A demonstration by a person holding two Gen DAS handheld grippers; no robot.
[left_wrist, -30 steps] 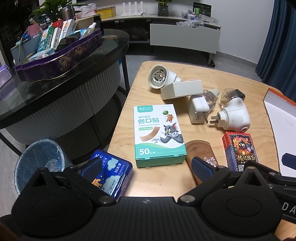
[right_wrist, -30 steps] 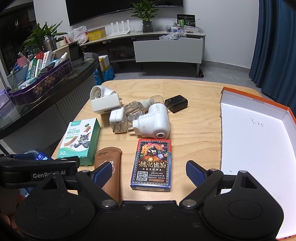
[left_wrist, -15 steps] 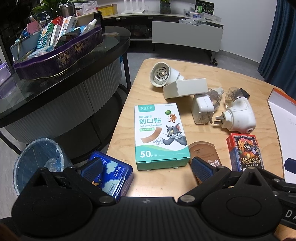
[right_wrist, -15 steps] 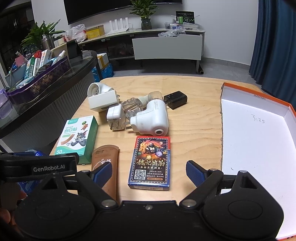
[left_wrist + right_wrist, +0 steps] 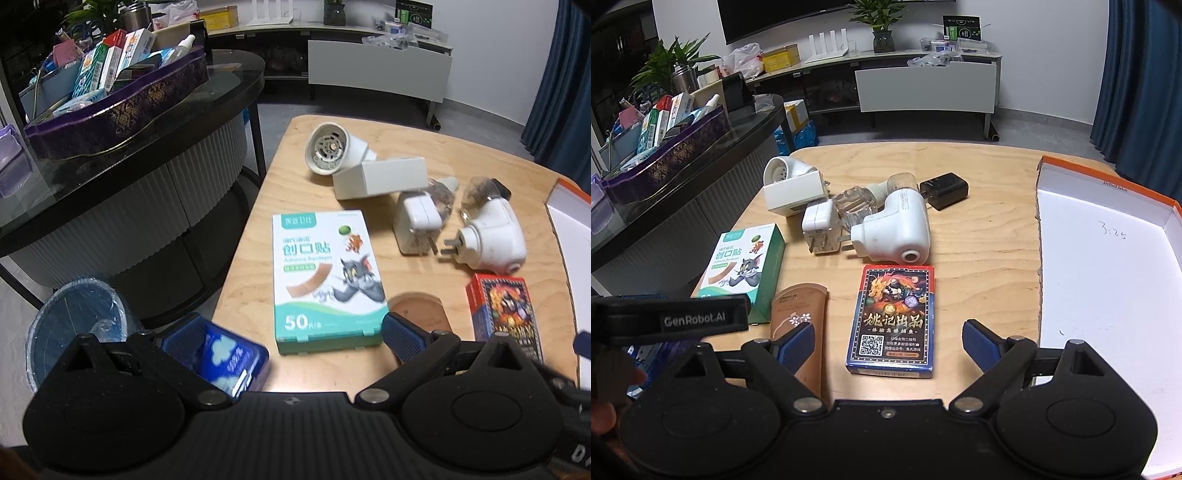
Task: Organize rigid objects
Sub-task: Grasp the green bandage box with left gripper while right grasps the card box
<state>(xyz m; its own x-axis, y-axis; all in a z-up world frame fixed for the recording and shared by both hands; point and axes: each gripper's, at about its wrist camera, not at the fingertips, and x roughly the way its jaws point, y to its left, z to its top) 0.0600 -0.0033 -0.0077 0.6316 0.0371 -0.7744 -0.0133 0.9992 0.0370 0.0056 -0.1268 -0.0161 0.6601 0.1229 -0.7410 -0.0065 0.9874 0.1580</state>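
On the wooden table (image 5: 990,236) lie a green-and-white bandage box (image 5: 325,273) (image 5: 744,258), a brown tube (image 5: 801,314) (image 5: 419,308), a card pack (image 5: 892,317) (image 5: 502,310), white plug-in devices (image 5: 897,229) (image 5: 489,236), a white adapter (image 5: 820,227), a white block (image 5: 380,177) and a black charger (image 5: 945,190). A blue box (image 5: 232,360) sits at the near left corner. My left gripper (image 5: 284,332) is open, just short of the bandage box. My right gripper (image 5: 888,343) is open with the card pack's near end between its fingers.
An open white box with an orange rim (image 5: 1108,258) lies on the right of the table. To the left stands a dark glass counter (image 5: 129,110) with a purple tray (image 5: 122,107) full of packets. A blue bin (image 5: 77,325) stands on the floor below.
Both grippers have drifted slightly toward the objects, so the bandage box and card pack look a bit nearer. Nothing was gripped and no object on the table moved.
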